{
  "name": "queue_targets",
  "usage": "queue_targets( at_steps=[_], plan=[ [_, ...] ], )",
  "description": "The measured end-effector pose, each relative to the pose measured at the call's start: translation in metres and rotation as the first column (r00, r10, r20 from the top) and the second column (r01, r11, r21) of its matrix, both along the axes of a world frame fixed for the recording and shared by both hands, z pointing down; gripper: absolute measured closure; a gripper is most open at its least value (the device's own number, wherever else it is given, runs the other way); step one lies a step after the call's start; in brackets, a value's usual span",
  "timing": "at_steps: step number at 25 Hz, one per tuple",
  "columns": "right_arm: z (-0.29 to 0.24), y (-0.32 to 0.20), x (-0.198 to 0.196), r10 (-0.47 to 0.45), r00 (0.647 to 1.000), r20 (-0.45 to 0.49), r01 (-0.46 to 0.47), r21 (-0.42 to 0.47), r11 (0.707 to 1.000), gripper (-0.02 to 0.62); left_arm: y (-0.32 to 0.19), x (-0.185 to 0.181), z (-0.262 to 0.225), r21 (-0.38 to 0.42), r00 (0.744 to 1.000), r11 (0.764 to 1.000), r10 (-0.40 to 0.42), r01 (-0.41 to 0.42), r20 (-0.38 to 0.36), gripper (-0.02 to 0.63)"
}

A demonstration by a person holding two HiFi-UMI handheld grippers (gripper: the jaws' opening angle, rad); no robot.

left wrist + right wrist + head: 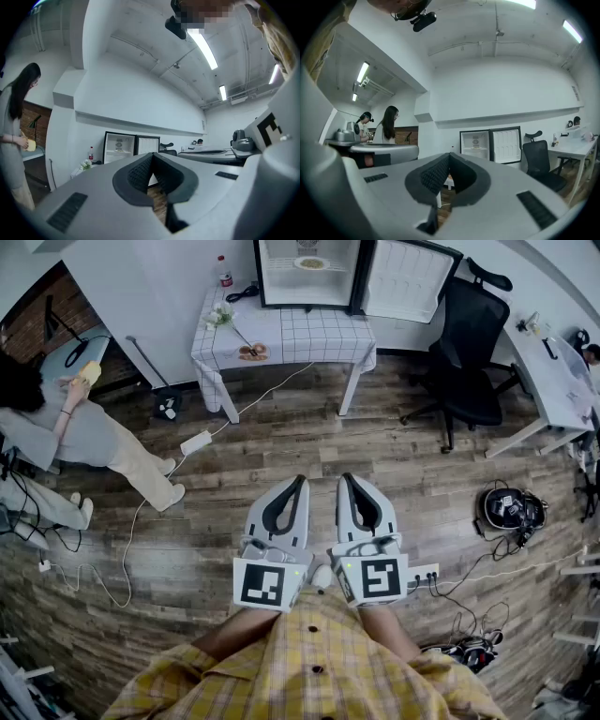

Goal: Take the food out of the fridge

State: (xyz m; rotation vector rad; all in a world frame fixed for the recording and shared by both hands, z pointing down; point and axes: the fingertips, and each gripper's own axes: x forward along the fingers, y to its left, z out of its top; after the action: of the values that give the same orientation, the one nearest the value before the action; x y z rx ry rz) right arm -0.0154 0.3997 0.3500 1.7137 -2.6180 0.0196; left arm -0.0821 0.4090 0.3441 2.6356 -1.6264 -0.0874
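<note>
A small fridge [307,273] stands open on a table with a checked cloth [291,334], its door [405,279] swung to the right. On its shelf lies a plate of food [310,262]. My left gripper [302,480] and right gripper [344,478] hover side by side over the wooden floor, well short of the table, both shut with nothing held. In the left gripper view the fridge [119,147] shows far beyond the closed tips [152,155]. The right gripper view shows the fridge [476,145] above its closed tips [449,156].
On the table sit a red-capped bottle [225,271], flowers [220,315] and a small dish [252,352]. A black office chair [469,352] stands right of the table, with a white desk [553,371] beyond. A person [66,427] is at the left. Cables and a power strip [196,442] lie on the floor.
</note>
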Motion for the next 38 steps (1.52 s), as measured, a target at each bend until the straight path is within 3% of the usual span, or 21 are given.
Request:
queue_targets(
  at_steps=[8, 17, 22, 26, 33, 38],
  plan=[
    [0.004, 0.008, 0.005, 0.001, 1.0, 0.004, -0.001, -0.016, 1.0, 0.589, 0.007, 0.0, 0.001, -0.008, 1.0, 1.0, -0.014, 0.014, -0.005, 0.6],
    [0.002, 0.021, 0.032, -0.004, 0.999, 0.051, 0.005, -0.025, 1.0, 0.589, 0.02, 0.023, 0.004, -0.03, 1.0, 0.999, -0.015, 0.015, 0.003, 0.6],
    [-0.003, 0.024, 0.049, -0.01, 0.998, -0.059, 0.012, 0.036, 0.999, 0.589, 0.021, 0.046, 0.002, -0.02, 0.999, 0.999, -0.029, 0.03, 0.014, 0.6],
    [0.0, 0.022, 0.058, -0.011, 0.998, -0.058, 0.012, 0.02, 1.0, 0.589, 0.02, 0.061, 0.006, -0.026, 0.999, 0.999, -0.029, 0.031, 0.042, 0.6],
    [0.01, -0.002, 0.077, 0.02, 0.998, -0.051, -0.02, 0.001, 1.0, 0.588, -0.01, 0.067, 0.018, -0.043, 0.999, 0.998, -0.037, 0.038, 0.031, 0.6],
    [0.016, -0.045, 0.08, 0.036, 0.998, -0.048, -0.036, 0.007, 0.999, 0.589, -0.054, 0.068, 0.024, -0.033, 0.999, 0.999, -0.027, 0.027, 0.021, 0.6]
  ],
)
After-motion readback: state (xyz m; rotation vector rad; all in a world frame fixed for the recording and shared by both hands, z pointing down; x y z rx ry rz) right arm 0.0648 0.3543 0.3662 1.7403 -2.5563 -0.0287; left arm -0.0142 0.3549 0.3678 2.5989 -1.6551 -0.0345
